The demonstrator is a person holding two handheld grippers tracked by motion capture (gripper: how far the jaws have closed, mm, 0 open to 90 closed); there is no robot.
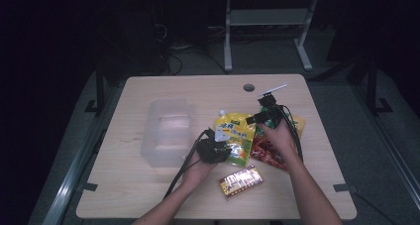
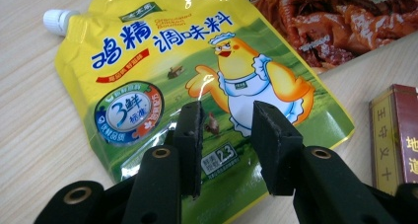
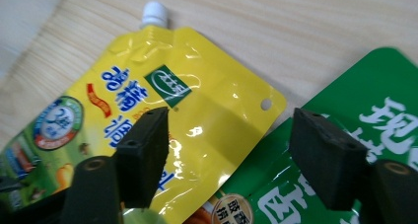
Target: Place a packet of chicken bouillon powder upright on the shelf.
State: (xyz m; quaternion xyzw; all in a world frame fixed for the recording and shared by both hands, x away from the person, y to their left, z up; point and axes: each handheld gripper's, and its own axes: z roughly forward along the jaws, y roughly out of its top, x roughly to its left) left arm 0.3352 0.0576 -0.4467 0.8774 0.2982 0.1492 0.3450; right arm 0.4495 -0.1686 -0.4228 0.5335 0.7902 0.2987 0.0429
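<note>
We have a yellow pouch [image 1: 234, 137] lying flat in the middle of the worktop [image 1: 148, 185]. It has a small white cap [image 2: 55, 20] at one top corner. Its far edge lies partly over a green and red snack bag [image 1: 275, 148]. A red and gold box [image 1: 240, 181] sits near it, closer to us. A clear tub [image 1: 166, 131] stands off to the left side.

Our left tool [image 2: 227, 130] hovers over the bottom part of the pouch. Its jaws are part way apart, and nothing is pinched between them. Our right tool [image 3: 229, 150] is above the top right corner of the pouch, where the little hole is. Its jaws are spread wide, one over the pouch and one over the green bag. It holds nothing too.

We think the pouch is soft and floppy, and it will bend when we lift it. The skin looks shiny, so it may slip. It seems full, so maybe a bit heavy. A good place to hold is a flat sealed edge, like the top strip by the hole. The cap end is stiff too.
</note>
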